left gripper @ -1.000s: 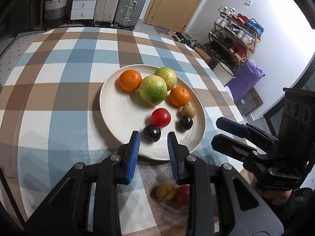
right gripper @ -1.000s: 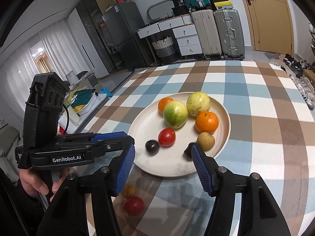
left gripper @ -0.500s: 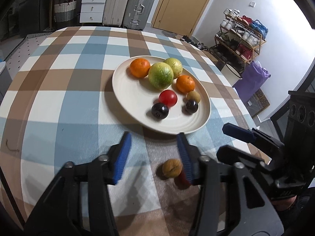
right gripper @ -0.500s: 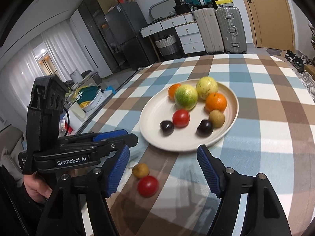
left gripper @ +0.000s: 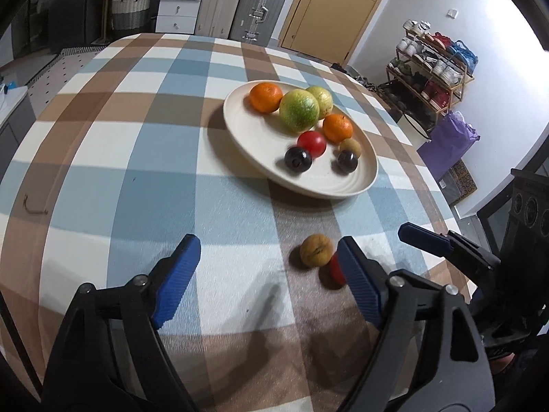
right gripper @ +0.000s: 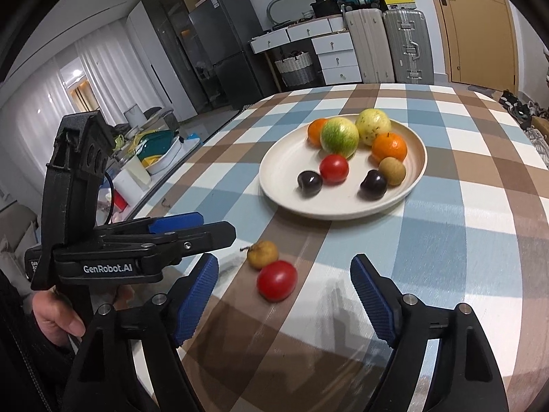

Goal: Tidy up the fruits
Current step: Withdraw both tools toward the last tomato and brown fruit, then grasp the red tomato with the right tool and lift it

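Near the plate's front rim, two loose fruits wait on the table between two spread grippers.

On the checked table (right gripper: 480, 240) the cream plate (right gripper: 284, 192) carries two oranges, a large green fruit (right gripper: 339, 137), a yellow-green fruit, a red tomato, two dark plums and a small brown fruit, all well inside its rim. In front of the plate, apart from it, a small brown fruit (right gripper: 262, 254) touches a red tomato (right gripper: 276, 280) on bare cloth. The right gripper (right gripper: 284, 292) hangs with jaws wide apart, holding nothing, the tomato just ahead between them. The left gripper (left gripper: 264, 274) is likewise spread and empty, its right finger covering part of the tomato (left gripper: 336, 269) beside the brown fruit (left gripper: 316, 250). To the plate's left lies broad open cloth up to the table edge; the plate's right side sits nearer the table's edge.
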A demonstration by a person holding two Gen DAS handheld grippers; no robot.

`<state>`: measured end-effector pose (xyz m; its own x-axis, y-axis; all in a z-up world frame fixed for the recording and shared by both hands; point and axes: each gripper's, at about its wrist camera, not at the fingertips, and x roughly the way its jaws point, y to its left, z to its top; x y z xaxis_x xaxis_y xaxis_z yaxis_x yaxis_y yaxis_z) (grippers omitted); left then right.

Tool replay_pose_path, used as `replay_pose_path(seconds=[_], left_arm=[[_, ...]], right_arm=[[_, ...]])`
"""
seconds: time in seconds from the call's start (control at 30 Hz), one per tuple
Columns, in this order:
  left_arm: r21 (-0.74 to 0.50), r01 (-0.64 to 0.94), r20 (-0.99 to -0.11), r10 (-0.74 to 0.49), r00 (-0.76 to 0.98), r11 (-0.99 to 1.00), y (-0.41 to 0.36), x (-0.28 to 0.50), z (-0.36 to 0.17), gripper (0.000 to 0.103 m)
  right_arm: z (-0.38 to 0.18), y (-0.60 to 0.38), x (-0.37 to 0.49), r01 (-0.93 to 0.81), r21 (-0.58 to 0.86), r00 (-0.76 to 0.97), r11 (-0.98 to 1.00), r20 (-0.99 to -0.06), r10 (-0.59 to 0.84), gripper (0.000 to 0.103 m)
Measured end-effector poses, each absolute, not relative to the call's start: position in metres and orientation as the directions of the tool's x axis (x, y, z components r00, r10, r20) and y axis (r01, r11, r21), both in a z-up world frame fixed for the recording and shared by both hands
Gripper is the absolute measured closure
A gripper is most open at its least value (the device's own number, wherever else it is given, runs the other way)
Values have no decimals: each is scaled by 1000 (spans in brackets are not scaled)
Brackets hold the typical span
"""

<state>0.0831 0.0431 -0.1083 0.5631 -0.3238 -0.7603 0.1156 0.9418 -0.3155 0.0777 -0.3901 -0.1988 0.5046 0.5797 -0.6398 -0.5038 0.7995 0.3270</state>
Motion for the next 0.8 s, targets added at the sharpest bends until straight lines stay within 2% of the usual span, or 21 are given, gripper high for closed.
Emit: replay_pose_path(seconds=[0.57, 0.8], left_arm=[[-311, 65, -781, -294, 551, 948, 63, 64, -120, 20], [-330, 63, -778, -309, 547, 942, 71, 63, -123, 20]], right_arm=[[-215, -374, 70, -509, 302, 481, 806, -677, 557, 22], [-219, -366, 74, -511, 286, 476, 810, -691, 544, 32]])
